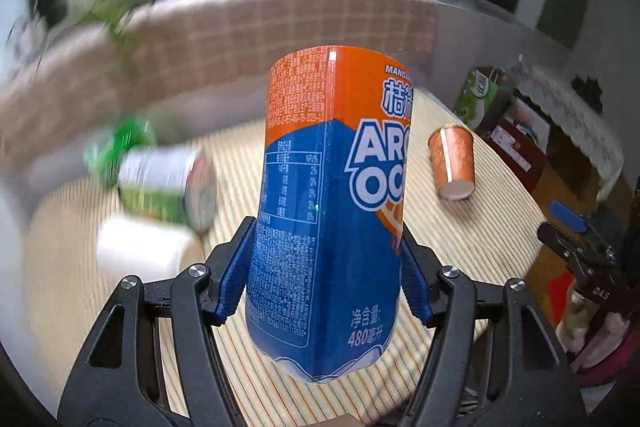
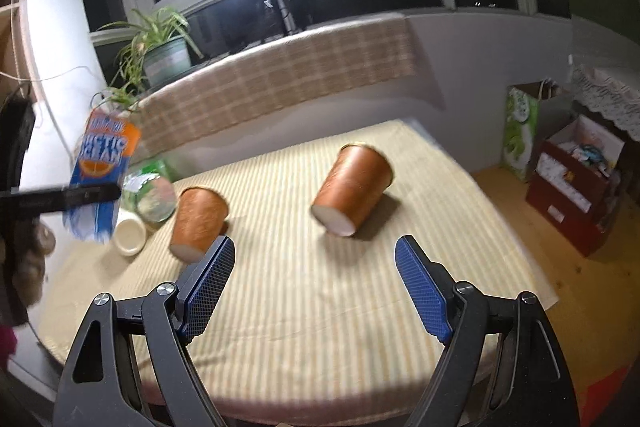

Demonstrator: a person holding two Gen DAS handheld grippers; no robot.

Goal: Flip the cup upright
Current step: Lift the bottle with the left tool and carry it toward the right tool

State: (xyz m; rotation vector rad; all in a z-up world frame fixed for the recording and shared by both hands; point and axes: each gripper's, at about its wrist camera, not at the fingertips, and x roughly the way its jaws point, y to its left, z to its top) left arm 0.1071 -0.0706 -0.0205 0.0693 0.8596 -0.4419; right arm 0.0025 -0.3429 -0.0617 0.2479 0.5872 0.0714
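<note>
The right gripper (image 2: pixel 315 287) is wide open — the nearer cup (image 2: pixel 352 195) lies tipped just ahead of it. It looks light and squashy; squeeze its sides gently. The left gripper (image 1: pixel 326 269) grips a bottle (image 1: pixel 332 203).

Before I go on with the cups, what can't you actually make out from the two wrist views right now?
- Left wrist: green and white containers are motion-blurred; unidentifiable.
- Left wrist: the bottle in the left gripper hides the near cup; only the far cup shows.
- Right wrist: the right gripper finger covers the near cup's lower edge.
- Neither view shows the cups' insides.
</note>
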